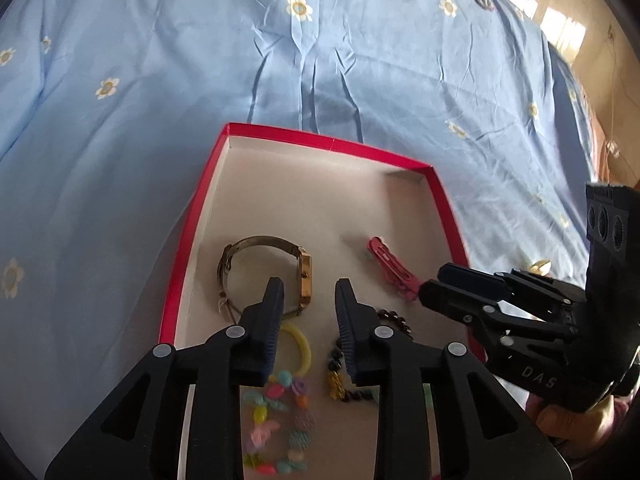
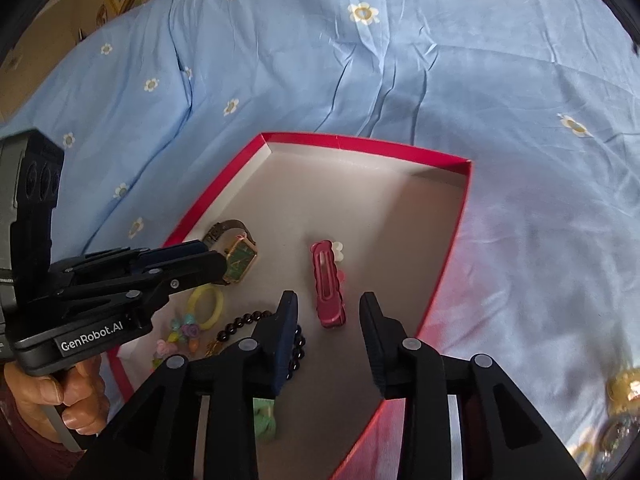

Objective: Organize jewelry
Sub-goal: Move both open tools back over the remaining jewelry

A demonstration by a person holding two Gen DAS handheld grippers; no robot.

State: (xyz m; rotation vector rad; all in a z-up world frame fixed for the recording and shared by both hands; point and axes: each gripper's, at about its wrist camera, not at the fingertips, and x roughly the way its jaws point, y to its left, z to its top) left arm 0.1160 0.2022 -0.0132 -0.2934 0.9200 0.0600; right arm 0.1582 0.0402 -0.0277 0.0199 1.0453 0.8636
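Note:
A red box (image 1: 188,236) with a pale floor lies on a blue bedsheet; its rim also shows in the right wrist view (image 2: 360,142). Inside lie a gold watch (image 1: 306,280) (image 2: 240,262), a pink hair clip (image 1: 394,268) (image 2: 328,292), a yellow ring-shaped band (image 1: 302,344) (image 2: 208,306), a dark bead bracelet (image 1: 394,318) (image 2: 244,320) and a colourful bead bracelet (image 1: 280,420) (image 2: 184,332). My left gripper (image 1: 309,292) is open and empty above the watch. My right gripper (image 2: 328,308) is open and empty just above the near end of the hair clip.
The flowered blue bedsheet (image 1: 280,80) surrounds the box. Gold-coloured jewelry (image 2: 624,392) lies on the sheet right of the box, also seen as a small gold piece (image 1: 540,267) in the left wrist view. A green item (image 2: 266,416) lies in the box's near end.

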